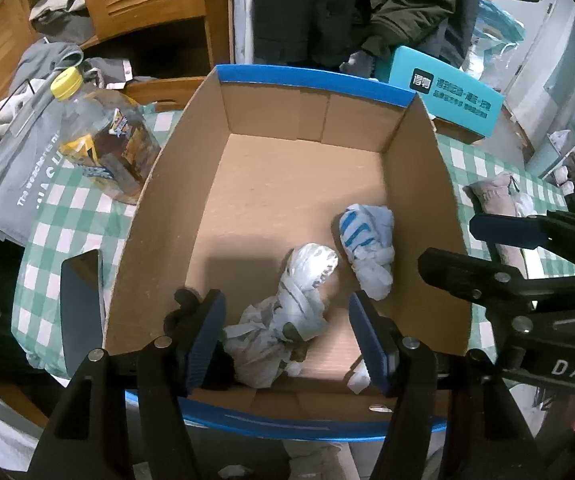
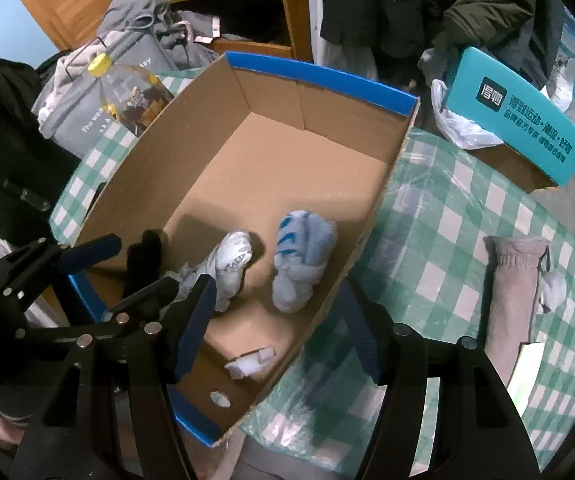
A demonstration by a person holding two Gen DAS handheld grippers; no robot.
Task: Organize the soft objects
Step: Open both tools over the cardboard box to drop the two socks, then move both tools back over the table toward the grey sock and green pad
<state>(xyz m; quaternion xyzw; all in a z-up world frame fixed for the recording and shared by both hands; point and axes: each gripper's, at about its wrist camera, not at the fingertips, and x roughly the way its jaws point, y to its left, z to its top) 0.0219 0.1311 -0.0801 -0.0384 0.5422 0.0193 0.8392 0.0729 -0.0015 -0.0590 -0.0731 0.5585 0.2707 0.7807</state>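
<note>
An open cardboard box [image 1: 419, 184] with a blue rim holds two knotted sock bundles. The white-grey bundle [image 1: 299, 292] lies between the open fingers of my left gripper [image 1: 289, 340], and the pads stand clear of it. The blue-striped bundle [image 1: 367, 248] lies just to its right. In the right wrist view the blue-striped bundle [image 2: 299, 256] sits ahead of my right gripper [image 2: 277, 326], which is open and empty. Its right finger hangs outside the box wall [image 2: 371, 216]. A pink sock [image 2: 515, 280] lies flat on the checked cloth, right of the box.
A yellow-capped bottle [image 1: 103, 132] and a grey bag [image 1: 15, 168] stand left of the box. A teal box lid [image 2: 519, 116] leans at the back right. A dark phone [image 1: 81, 304] lies by the box's left wall. A white scrap [image 2: 247, 362] lies in the box.
</note>
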